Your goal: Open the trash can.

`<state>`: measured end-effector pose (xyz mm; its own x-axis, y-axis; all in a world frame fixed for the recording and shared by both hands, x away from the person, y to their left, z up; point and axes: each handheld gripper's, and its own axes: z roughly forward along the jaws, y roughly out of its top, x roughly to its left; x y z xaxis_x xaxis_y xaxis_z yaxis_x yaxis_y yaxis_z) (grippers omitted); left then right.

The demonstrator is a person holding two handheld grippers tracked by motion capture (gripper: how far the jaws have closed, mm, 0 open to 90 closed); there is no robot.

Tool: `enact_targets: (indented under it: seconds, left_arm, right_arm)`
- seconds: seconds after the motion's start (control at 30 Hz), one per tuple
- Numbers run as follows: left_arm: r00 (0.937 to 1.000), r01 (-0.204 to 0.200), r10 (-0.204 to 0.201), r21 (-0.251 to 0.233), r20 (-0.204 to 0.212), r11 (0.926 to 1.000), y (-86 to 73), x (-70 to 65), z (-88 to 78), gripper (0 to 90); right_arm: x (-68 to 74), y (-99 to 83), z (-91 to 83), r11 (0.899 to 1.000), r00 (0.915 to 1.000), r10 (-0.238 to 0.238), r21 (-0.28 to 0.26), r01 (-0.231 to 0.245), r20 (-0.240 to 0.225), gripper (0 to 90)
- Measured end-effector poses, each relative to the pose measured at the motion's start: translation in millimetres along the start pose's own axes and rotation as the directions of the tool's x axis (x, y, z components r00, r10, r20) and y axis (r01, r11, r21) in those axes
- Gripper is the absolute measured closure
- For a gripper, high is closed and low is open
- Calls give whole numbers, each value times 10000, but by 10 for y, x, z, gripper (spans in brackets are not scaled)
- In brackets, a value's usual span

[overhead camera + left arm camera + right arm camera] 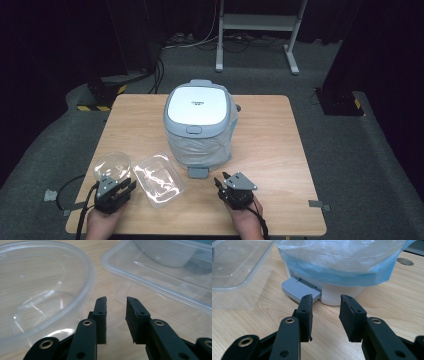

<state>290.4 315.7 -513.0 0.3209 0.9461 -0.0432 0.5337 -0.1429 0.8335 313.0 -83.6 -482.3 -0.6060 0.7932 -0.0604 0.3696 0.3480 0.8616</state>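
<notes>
High view had the left gripper (121, 188) parted and empty, just beside the round clear bowl (112, 166) and the rectangular clear container (159, 179). Right gripper (223, 182) was also apart, gripping nothing, near the pedal (198, 172) of the lidded bin (199, 122). Looked like nothing was binned yet, lid down. Lid logo was too small to read.

you're at a square light wooden table (280, 130) on grey carpeted floor (350, 150). dark black curtains (60, 35) close off the back. a white metal stand frame (257, 22) sits behind, cables (190, 42) trailing under it, yellow-black striped bases (100, 95) at the sides.
</notes>
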Motion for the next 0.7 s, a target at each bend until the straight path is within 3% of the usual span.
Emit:
enact_targets:
  seconds: [0.2,0.33,0.53,0.7]
  left_arm:
    - [9995,223,-223,-8,-239,9998,103,56,159,698]
    - [9997,230,-230,-3,37,9997,143,20,223,695]
    - [9972,-287,285,20,698,9996,129,-256,177,705]
    - [9895,-370,361,39,1400,9993,65,-449,72,703]
  right_arm:
    - [-11,-11,3,10000,10000,1,44,-1,32,628]
    - [-4,-18,0,10000,10000,-50,65,50,23,626]
    - [12,-19,-8,10000,10000,-66,34,66,-7,617]
    - [27,-17,-7,9999,9999,-164,51,164,-33,614]
